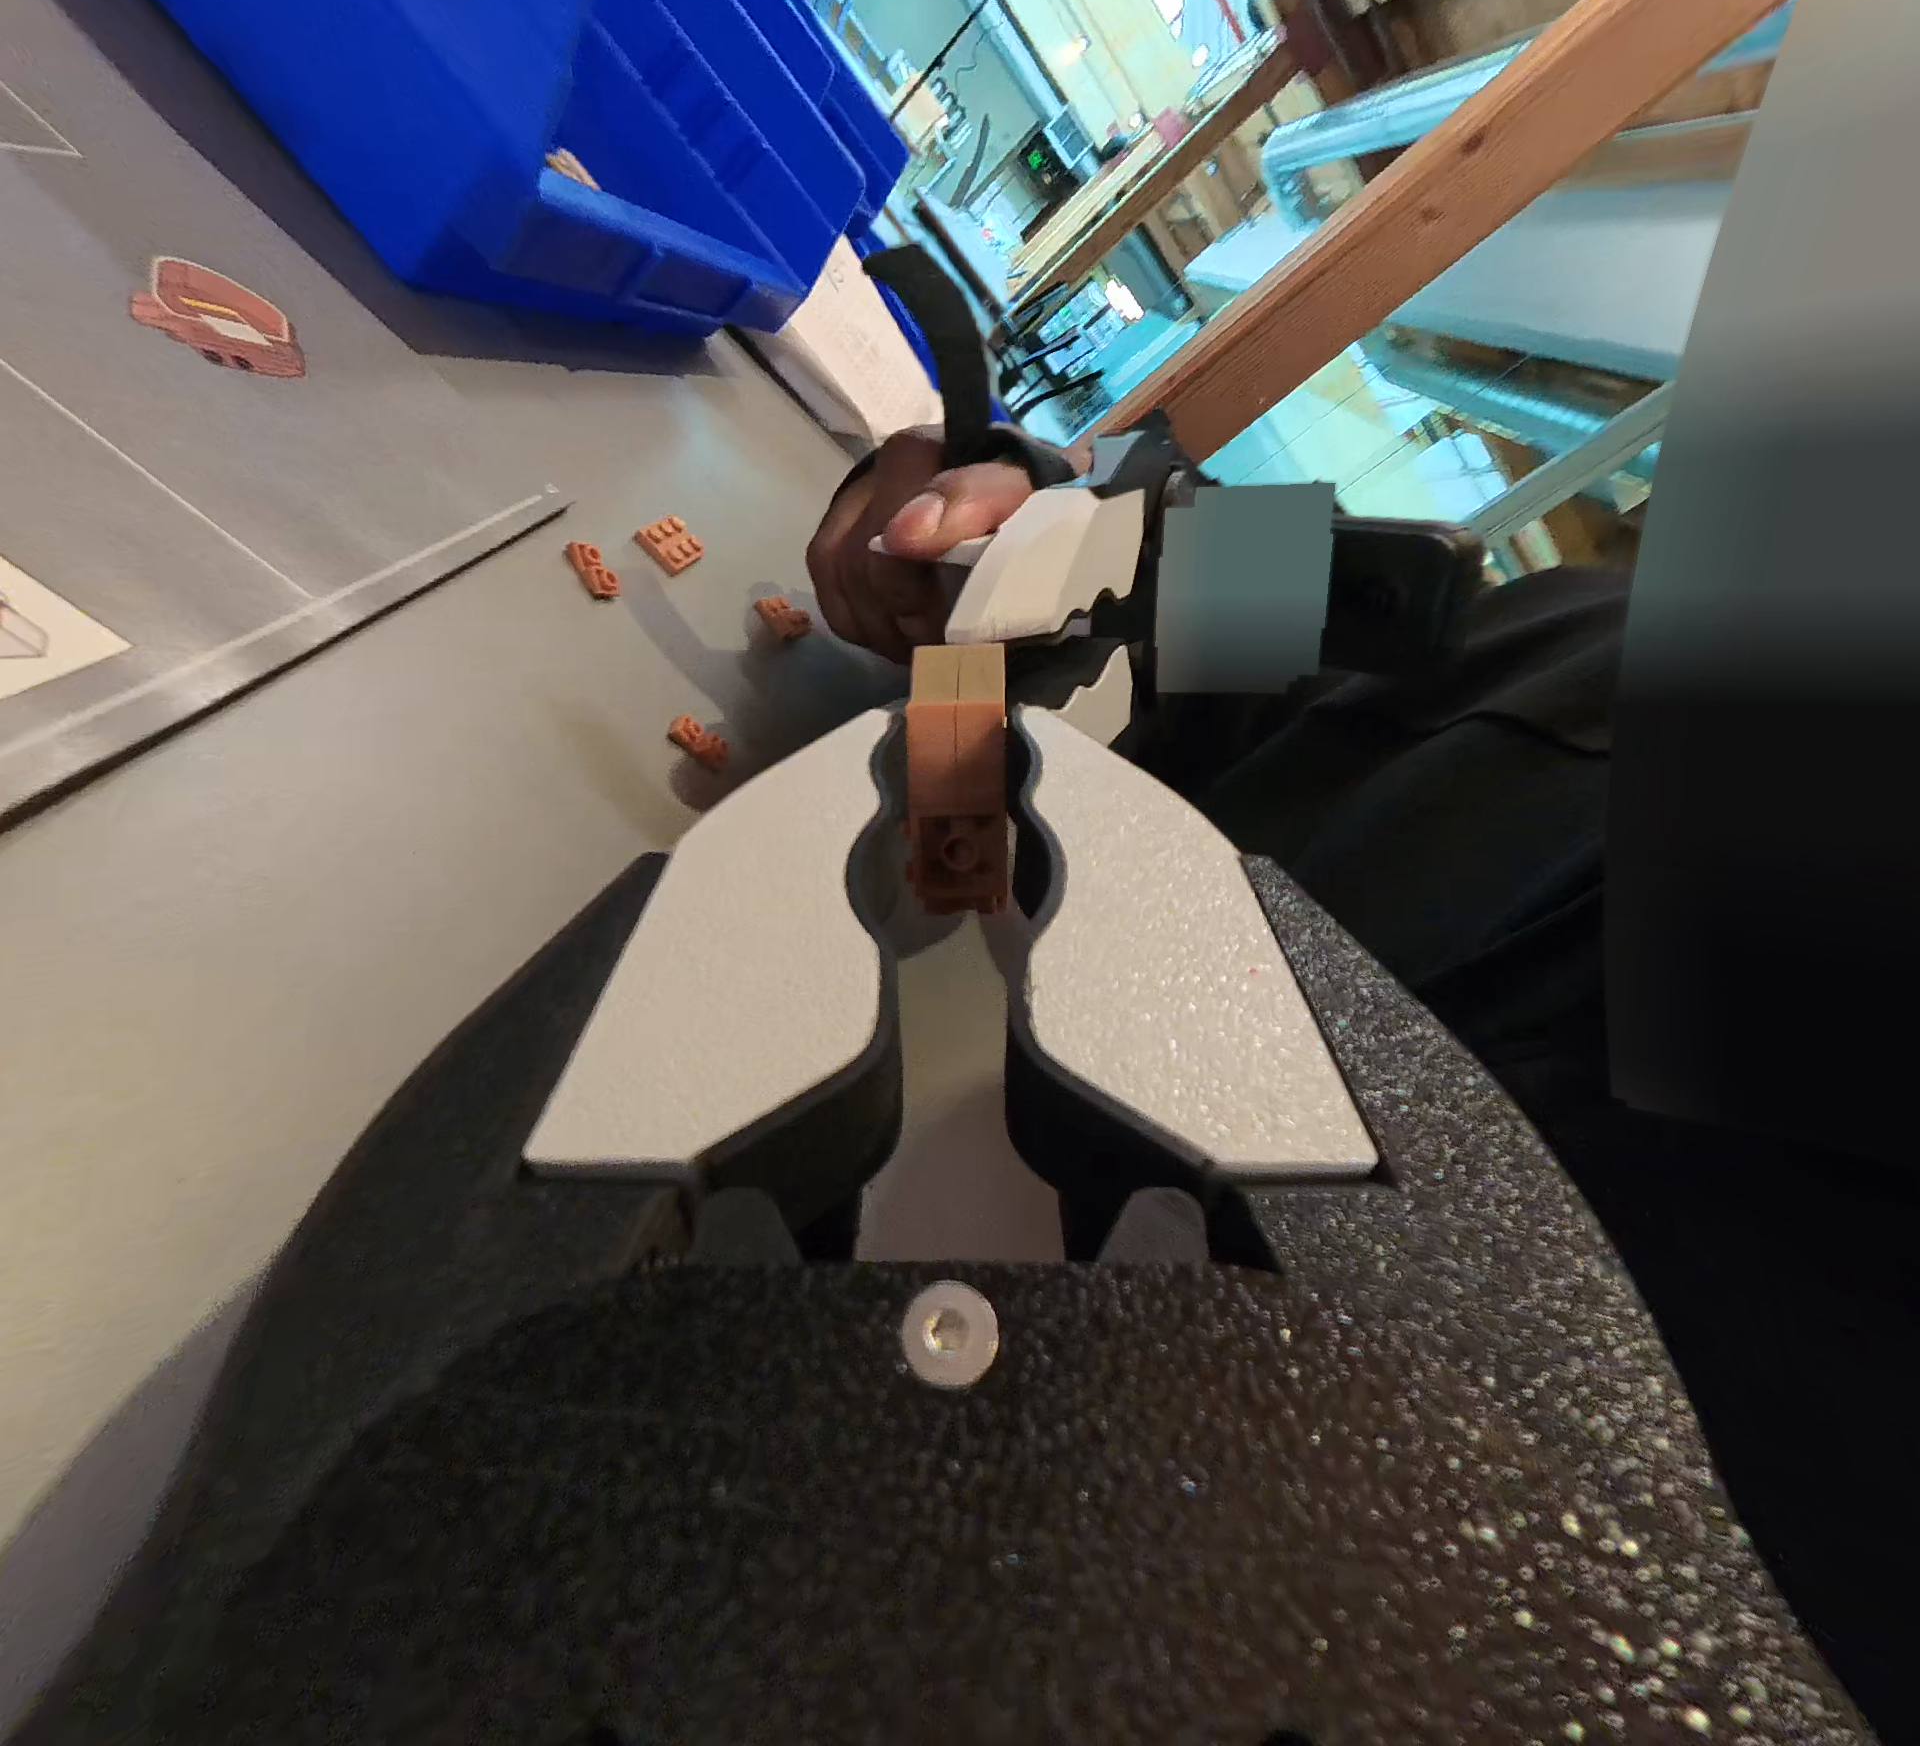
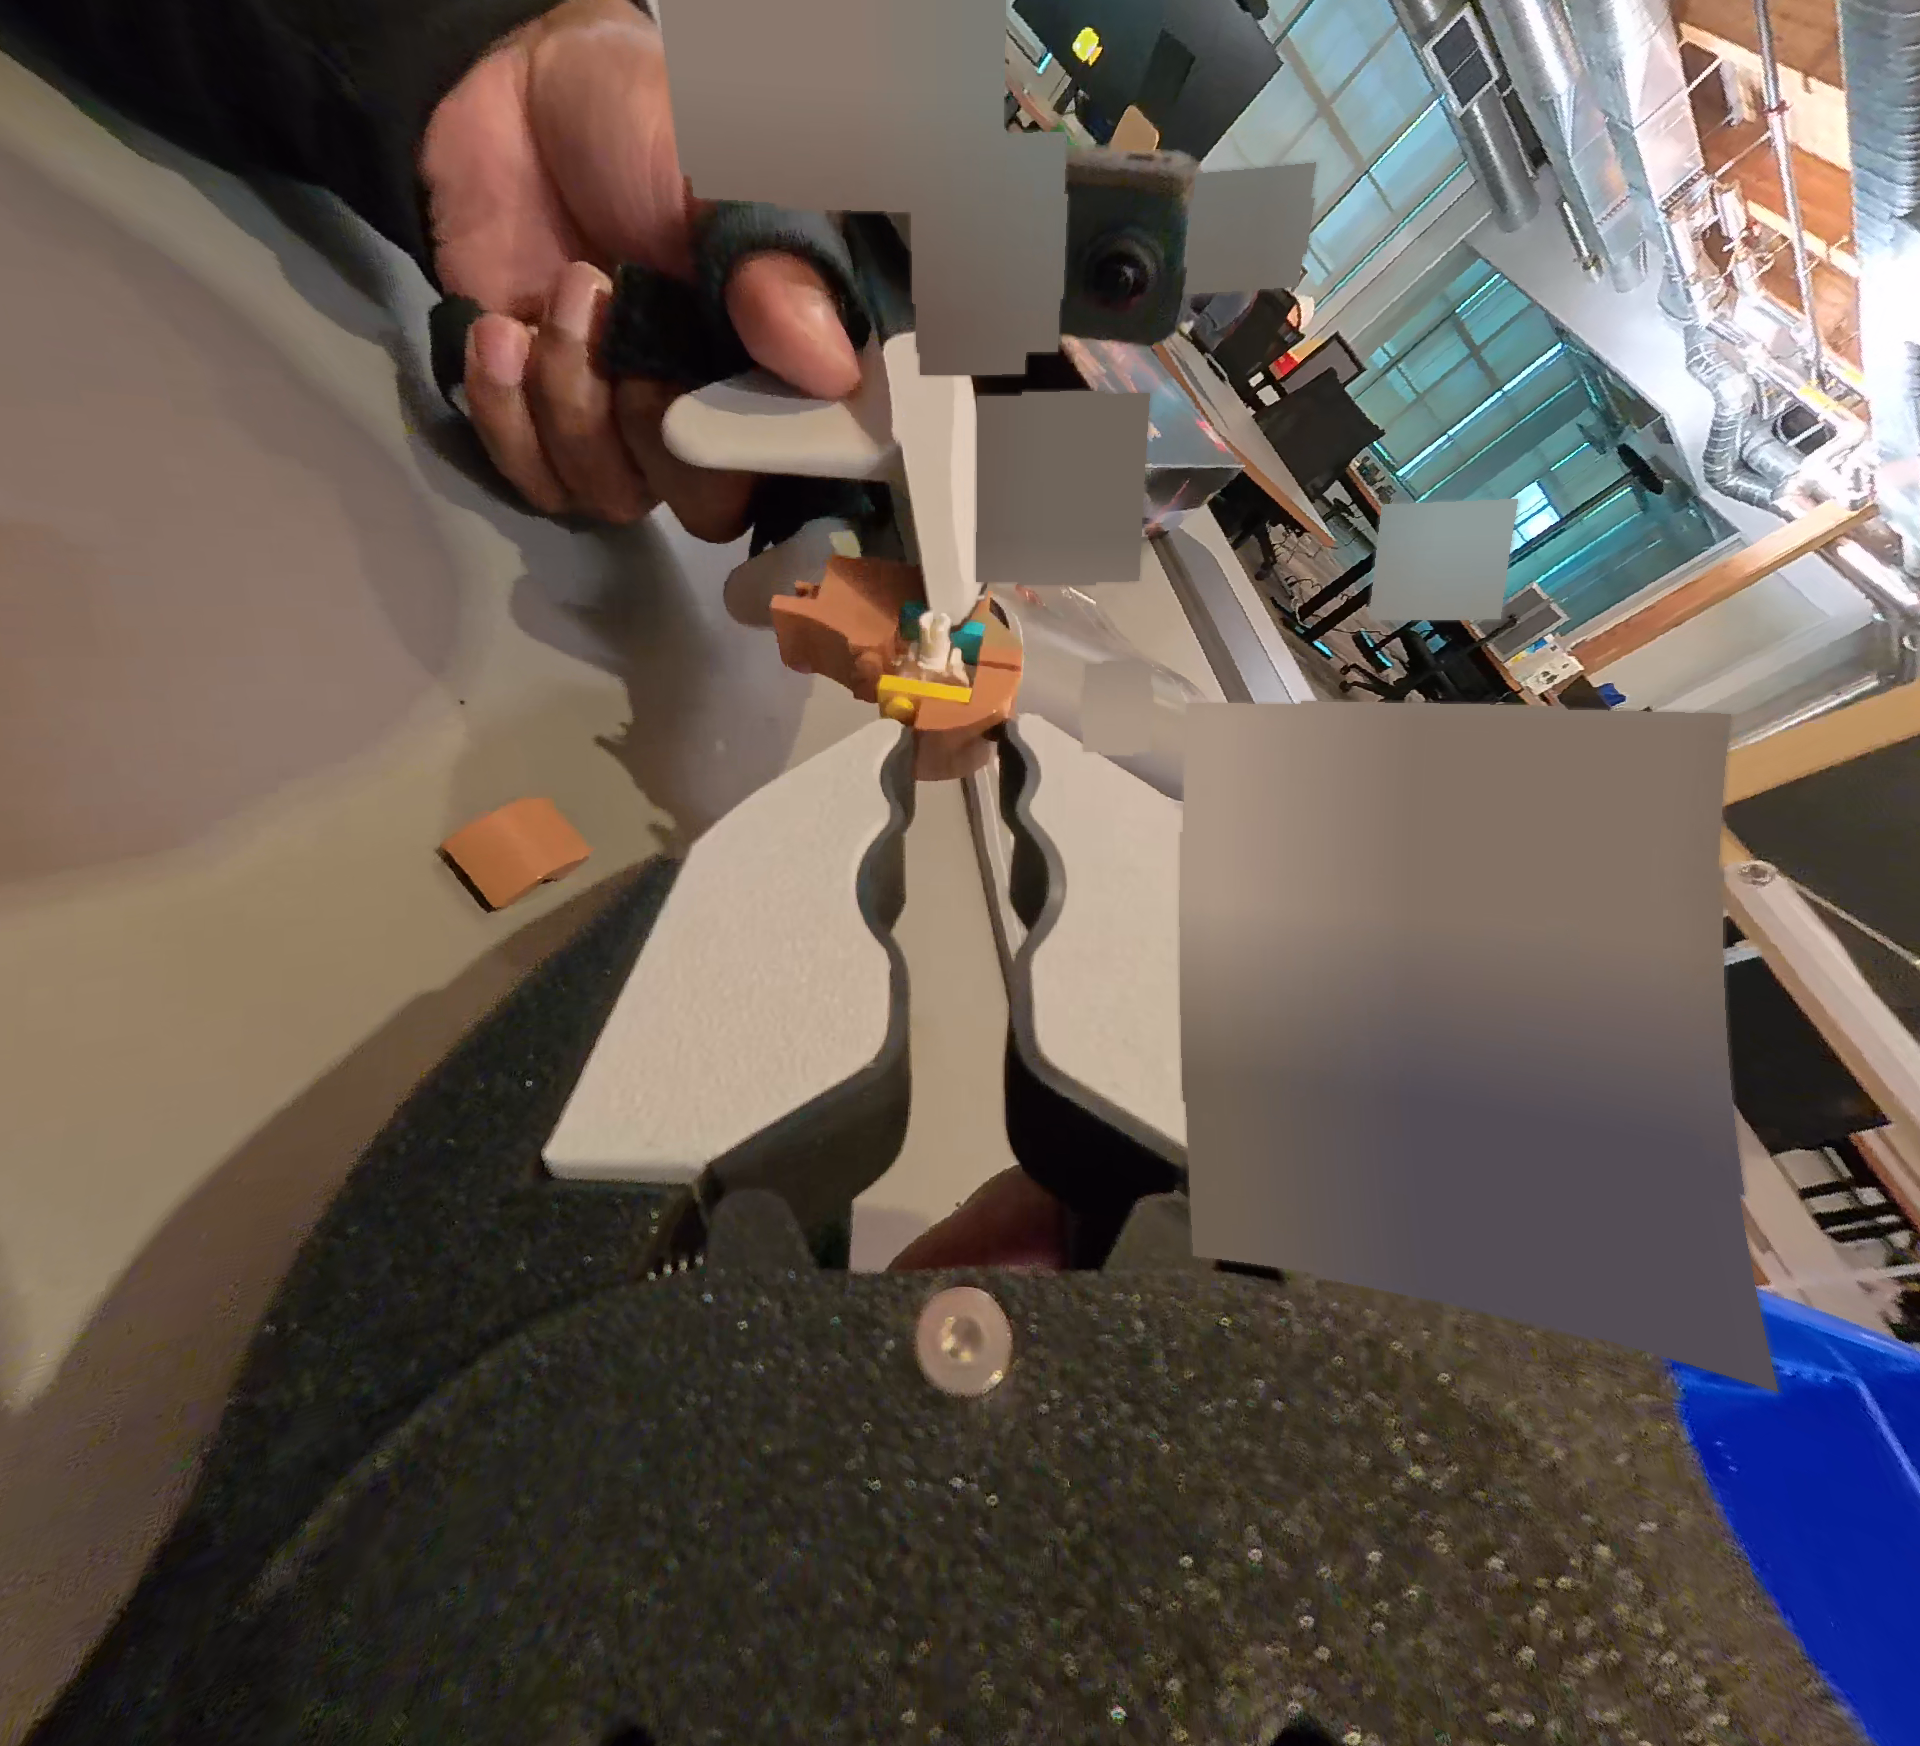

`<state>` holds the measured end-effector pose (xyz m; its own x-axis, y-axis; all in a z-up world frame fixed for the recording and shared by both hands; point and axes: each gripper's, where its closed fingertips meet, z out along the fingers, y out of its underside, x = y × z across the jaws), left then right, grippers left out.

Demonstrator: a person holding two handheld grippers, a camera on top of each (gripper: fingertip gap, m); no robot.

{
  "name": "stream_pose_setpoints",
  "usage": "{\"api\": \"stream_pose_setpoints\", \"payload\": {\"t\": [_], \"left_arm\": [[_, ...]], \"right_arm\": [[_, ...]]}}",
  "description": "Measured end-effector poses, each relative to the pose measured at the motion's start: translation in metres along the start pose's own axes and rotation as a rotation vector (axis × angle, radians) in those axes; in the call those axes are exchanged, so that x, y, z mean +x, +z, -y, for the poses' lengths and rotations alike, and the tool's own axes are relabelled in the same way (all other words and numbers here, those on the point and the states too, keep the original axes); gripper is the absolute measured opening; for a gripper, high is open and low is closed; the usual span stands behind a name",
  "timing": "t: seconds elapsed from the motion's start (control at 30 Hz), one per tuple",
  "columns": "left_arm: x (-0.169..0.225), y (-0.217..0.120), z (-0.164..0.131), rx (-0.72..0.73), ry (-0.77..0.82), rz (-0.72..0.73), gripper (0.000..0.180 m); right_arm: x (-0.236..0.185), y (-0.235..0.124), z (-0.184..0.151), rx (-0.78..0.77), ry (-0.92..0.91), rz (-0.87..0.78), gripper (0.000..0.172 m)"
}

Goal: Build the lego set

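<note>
together, our two grippers share one thing: a small brown brick model (image 2: 894, 647), held up off the grey table (image 1: 312, 917), and we place everything else by that model. our left gripper (image 1: 956, 761) has its grey fingers (image 1: 790, 875) clamped on the model's brown body, with a tan end sticking out past the tips. from the right wrist view, our right gripper (image 2: 956, 751) has its fingertips closed on the rounded brown base of the same model, while the yellow, teal and white bits sit on the face turned toward that camera. we judge that a hold at each end keeps the model steady in the air and leaves its detailed face uncovered. in that view the left gripper comes in from beyond the model, its pale finger running down to it, and the hand (image 2: 582, 262) driving it sits farther behind. beside and below the model, loose brown plates (image 1: 670, 543) lie scattered on the table, well apart from it and within easy reach. a curved brown piece (image 2: 514, 849) lies alone on the table, below and to one side of the model. farther off from the model, past the plates, stand stacked blue bins (image 1: 540, 86), and a printed sheet (image 1: 218, 330) with a drawing of a brown build lies flat near them, likely as a reference.
</note>
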<state>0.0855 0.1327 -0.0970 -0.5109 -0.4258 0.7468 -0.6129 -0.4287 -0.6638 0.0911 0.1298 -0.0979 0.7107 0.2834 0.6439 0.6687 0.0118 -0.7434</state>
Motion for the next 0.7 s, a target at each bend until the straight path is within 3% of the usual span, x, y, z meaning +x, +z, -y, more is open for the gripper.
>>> {"api": "stream_pose_setpoints", "payload": {"t": [0.3,0.7], "left_arm": [[-0.002,0.000,-0.010,-0.078,0.088,0.043,0.016],[-0.001,0.000,-0.021,-0.151,0.079,0.022,0.016]], "right_arm": [[-0.007,0.000,-0.002,-0.030,-0.063,0.022,0.015],[-0.016,-0.001,0.001,-0.020,-0.079,0.079,0.015]]}}
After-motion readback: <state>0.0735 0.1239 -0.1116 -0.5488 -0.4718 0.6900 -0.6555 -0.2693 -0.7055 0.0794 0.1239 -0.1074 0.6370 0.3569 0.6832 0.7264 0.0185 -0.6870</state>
